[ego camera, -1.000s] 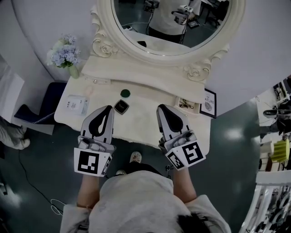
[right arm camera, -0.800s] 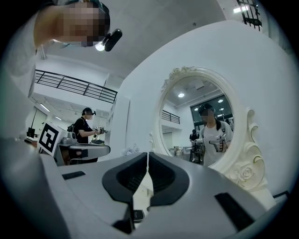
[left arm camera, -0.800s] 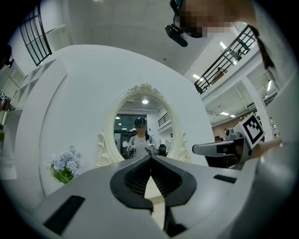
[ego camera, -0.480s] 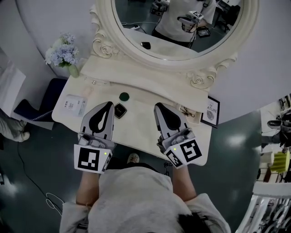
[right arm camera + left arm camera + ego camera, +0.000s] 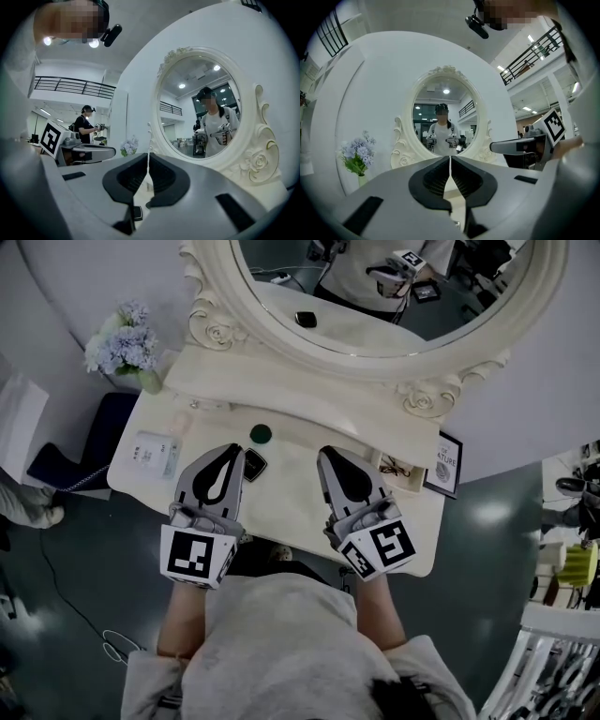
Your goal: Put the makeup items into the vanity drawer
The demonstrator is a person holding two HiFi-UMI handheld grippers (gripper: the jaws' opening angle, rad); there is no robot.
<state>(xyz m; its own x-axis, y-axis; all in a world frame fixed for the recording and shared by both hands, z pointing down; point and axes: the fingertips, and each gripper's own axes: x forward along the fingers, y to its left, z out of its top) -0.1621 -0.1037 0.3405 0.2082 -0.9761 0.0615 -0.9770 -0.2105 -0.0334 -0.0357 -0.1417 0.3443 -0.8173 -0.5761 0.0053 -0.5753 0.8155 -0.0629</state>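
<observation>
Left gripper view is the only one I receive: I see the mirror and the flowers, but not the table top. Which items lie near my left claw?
Observer: In the head view, a small dark square case lies on the vanity, just right of the left claw.
Operator: Is anything more behind it?
Observer: Yes, a round green item lies beyond the case, toward the mirror.
Operator: And is the right claw closed?
Observer: The right gripper view shows the right claw shut, with nothing between its jaws.
</observation>
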